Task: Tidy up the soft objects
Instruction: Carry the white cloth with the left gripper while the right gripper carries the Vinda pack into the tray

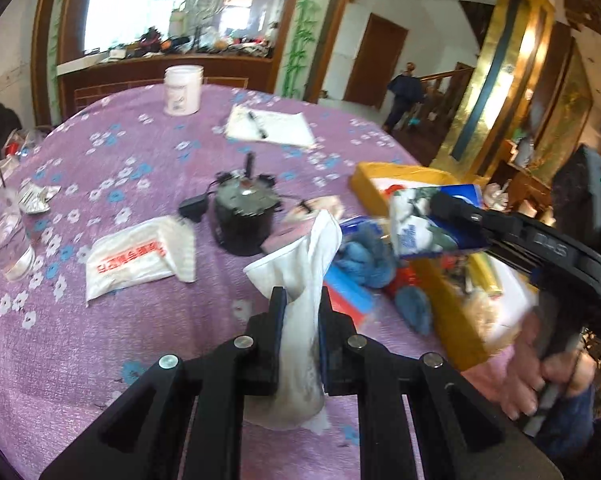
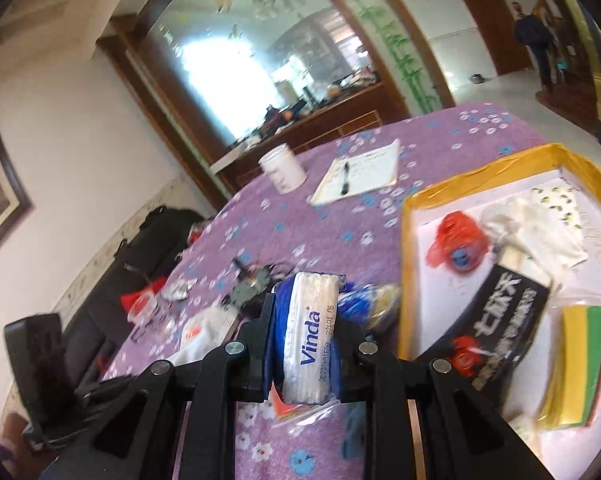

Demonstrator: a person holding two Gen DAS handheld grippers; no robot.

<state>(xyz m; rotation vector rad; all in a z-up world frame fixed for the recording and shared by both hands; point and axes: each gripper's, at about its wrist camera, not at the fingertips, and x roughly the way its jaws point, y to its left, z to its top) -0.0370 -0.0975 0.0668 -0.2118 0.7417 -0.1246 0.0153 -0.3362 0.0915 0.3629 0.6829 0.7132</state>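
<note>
My left gripper [image 1: 303, 300] is shut on a white cloth [image 1: 306, 276], lifted above the purple flowered tablecloth [image 1: 112, 152]. My right gripper [image 2: 305, 312] is shut on a blue-and-white Vinda tissue pack [image 2: 307, 330], also lifted. In the left wrist view that tissue pack [image 1: 428, 220] hangs in the right gripper [image 1: 440, 206] near the yellow box [image 1: 380, 178]. A blue knitted piece [image 1: 366, 258] lies beside the box. The yellow box [image 2: 480, 176] holds a red bag [image 2: 454, 242], a black packet [image 2: 504, 320], a pale printed cloth [image 2: 540, 228] and a striped sponge pack [image 2: 578, 360].
On the table lie a white packet with red print [image 1: 128, 262], a black motor with a plug [image 1: 244, 212], a white jar [image 1: 182, 90], a notepad with a pen [image 1: 270, 124] and a glass [image 1: 4, 236]. A hand [image 1: 548, 364] holds the right gripper. A person [image 1: 402, 94] stands far back.
</note>
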